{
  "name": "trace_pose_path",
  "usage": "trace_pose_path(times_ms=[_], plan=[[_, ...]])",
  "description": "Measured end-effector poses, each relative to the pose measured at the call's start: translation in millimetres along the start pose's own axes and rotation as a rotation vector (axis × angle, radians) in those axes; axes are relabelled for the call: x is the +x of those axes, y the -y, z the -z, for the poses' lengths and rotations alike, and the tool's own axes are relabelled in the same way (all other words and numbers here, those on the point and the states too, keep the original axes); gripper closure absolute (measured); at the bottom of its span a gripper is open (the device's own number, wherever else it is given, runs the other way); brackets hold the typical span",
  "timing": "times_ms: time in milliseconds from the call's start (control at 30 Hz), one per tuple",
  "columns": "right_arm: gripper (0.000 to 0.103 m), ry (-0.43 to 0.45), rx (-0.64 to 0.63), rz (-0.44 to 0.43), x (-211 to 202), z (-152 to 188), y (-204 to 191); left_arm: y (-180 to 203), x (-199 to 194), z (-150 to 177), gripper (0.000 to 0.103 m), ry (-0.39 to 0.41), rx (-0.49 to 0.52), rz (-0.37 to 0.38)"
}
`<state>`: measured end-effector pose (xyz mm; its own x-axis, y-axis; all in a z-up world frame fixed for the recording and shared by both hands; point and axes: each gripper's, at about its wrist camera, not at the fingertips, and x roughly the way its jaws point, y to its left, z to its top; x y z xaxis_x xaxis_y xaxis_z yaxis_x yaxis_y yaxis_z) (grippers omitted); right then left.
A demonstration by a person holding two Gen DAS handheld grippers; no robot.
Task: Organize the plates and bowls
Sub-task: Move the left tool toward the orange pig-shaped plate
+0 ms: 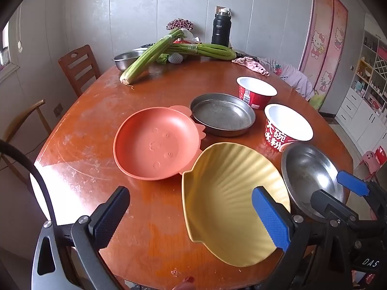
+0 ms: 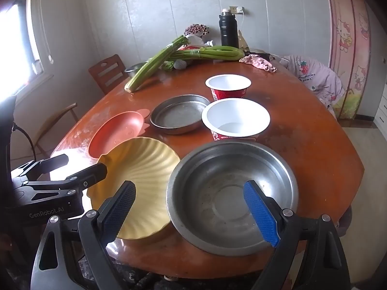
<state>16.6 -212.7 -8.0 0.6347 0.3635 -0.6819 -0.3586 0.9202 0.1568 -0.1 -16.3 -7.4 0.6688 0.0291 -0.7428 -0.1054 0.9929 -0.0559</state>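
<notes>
A yellow shell-shaped plate (image 1: 227,193) lies at the table's near edge, with an orange plate (image 1: 154,142) behind it to the left and a flat steel pan (image 1: 222,114) further back. A steel bowl (image 2: 232,193) sits to the right of the yellow plate (image 2: 142,181). Two red paper bowls (image 1: 287,125) (image 1: 256,91) stand behind. My left gripper (image 1: 191,215) is open, hovering over the yellow plate's left part. My right gripper (image 2: 193,210) is open, above the steel bowl's near-left rim. Both are empty.
The round wooden table (image 1: 96,125) carries celery bunches (image 1: 150,58), a steel basin (image 1: 125,58), a black flask (image 1: 221,27) and a pink cloth (image 1: 251,64) at the back. Wooden chairs (image 1: 77,67) stand at the left. A chair with clothes (image 2: 314,79) is at the right.
</notes>
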Motion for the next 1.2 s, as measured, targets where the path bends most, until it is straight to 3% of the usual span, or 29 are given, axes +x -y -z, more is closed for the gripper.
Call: trace_pose_path(times_ms=[1200], plan=[[0.012, 0.007, 0.005, 0.016, -4.6, 3.1, 3.0, 8.6, -5.3, 2.1, 0.001, -0.002, 0.023, 0.013]])
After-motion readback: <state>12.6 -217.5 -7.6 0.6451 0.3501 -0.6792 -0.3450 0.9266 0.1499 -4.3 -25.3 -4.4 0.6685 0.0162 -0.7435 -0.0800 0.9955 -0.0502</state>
